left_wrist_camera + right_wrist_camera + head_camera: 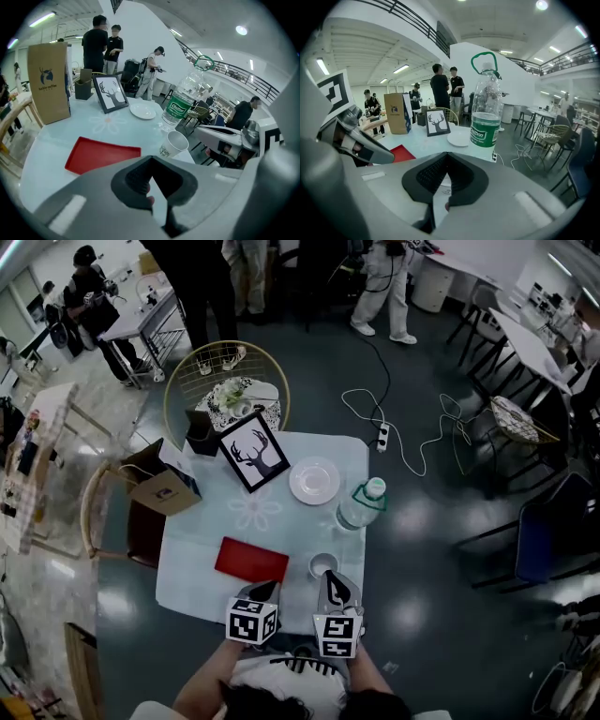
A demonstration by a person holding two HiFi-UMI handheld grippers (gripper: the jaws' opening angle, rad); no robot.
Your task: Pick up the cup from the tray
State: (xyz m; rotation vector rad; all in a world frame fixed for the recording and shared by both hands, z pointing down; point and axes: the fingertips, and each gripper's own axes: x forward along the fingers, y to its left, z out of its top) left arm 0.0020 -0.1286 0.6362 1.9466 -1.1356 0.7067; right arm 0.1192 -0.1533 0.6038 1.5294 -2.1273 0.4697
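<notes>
Progress is hard to call finished or begun, because the cup is not on the tray at all; it stands upright on the pale table, just beside the red tray's right edge and nearer the person than the water bottle; the tray itself lies bare. Right gripper has its jaws pressed together, the dark pads meeting at the tips, and its own view shows only a sliver of the white cup through the narrow gap beneath them; the left gripper view shows that gripper's tip just short of the cup's rim, so I judge nothing is pinched, though a nip on the thin near wall cannot be fully ruled out. Left gripper is likewise closed on nothing, hanging over the table's near edge in front of the tray. If the aim was only to get the cup off the tray, that much reads as done, since the cup sits clear of it; if the cup is meant to be held aloft, that remains, and the right-hand tool would need to spread its jaws and take the cup's wall or rim.
</notes>
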